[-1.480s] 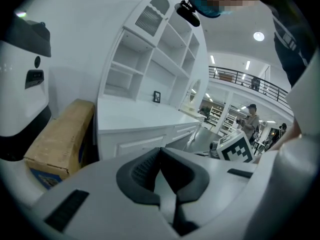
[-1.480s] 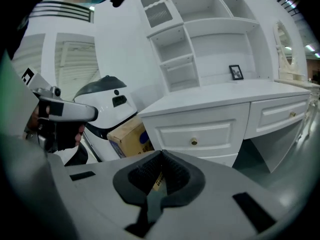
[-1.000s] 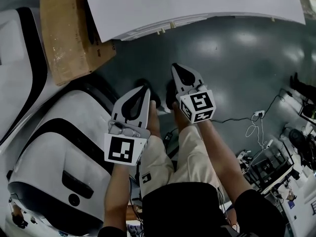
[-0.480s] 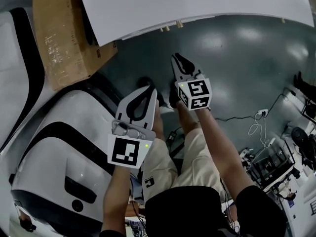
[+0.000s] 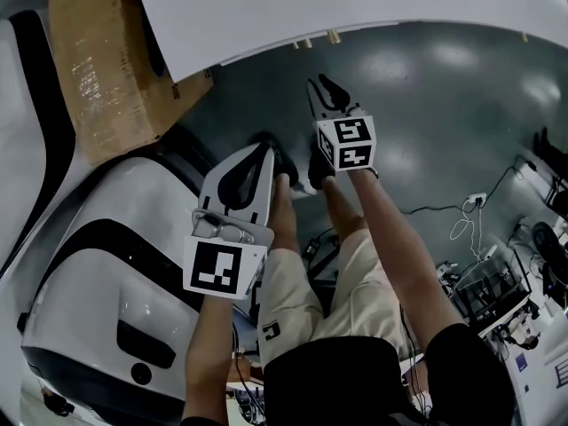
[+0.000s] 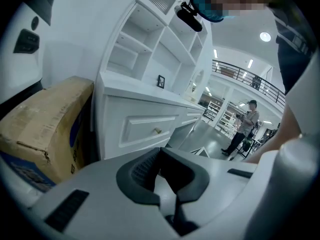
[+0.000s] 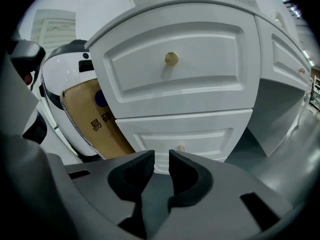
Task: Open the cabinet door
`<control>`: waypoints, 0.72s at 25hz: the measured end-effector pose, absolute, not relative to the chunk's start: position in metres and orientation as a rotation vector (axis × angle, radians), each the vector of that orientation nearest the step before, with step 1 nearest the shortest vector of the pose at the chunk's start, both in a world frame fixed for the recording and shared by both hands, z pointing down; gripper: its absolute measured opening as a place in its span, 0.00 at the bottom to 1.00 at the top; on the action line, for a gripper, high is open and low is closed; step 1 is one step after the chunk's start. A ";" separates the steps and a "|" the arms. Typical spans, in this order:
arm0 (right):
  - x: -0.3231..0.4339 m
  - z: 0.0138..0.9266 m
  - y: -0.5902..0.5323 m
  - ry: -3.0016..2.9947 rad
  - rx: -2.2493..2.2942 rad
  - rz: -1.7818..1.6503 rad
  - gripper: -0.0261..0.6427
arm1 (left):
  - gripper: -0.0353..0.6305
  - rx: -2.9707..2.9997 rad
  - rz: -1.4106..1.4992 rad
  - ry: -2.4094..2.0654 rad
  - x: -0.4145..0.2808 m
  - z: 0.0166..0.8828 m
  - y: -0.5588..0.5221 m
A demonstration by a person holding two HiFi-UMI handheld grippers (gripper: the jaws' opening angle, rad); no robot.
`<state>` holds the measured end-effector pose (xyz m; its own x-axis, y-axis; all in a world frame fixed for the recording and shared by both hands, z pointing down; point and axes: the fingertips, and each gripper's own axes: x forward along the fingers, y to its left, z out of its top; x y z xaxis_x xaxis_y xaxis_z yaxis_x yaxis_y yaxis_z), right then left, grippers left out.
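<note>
Ahead, cabinet door (image 7: 210, 134) beyond right tongs (image 7: 161, 156) (just opening, empty); left tongs (image 6: 160, 154) closed

"易碎" on cardboard box (image 7: 94, 126)

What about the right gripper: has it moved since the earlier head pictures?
Yes. The right gripper has moved up the picture, closer to the white cabinet edge. Its jaws have just been opening, with nothing between them.
</note>
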<state>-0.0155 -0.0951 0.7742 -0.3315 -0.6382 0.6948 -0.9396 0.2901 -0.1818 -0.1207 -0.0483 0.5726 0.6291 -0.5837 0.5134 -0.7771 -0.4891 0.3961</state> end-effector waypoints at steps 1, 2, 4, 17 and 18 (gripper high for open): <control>-0.013 0.779 -0.098 -2.053 1.417 0.795 0.20 | 0.09 2.241 0.413 -1.064 -0.121 0.574 -0.049; -0.009 0.784 -0.101 -2.034 1.434 0.796 0.20 | 0.09 2.237 0.411 -1.068 -0.121 0.576 -0.050; -0.003 0.794 -0.107 -1.994 1.472 0.808 0.20 | 0.09 2.228 0.410 -1.074 -0.122 0.580 -0.050; 0.007 0.839 -0.139 -1.880 1.535 0.828 0.24 | 0.09 2.199 0.424 -1.077 -0.126 0.599 -0.049; 0.006 0.843 -0.141 -1.874 1.525 0.828 0.26 | 0.09 2.197 0.424 -1.079 -0.126 0.600 -0.050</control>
<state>0.0064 -0.1413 0.8429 -0.1792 -0.6232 0.7613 -0.9824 0.1543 -0.1050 -0.1258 -0.0501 0.5996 0.6097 -0.5841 0.5358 -0.7926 -0.4535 0.4076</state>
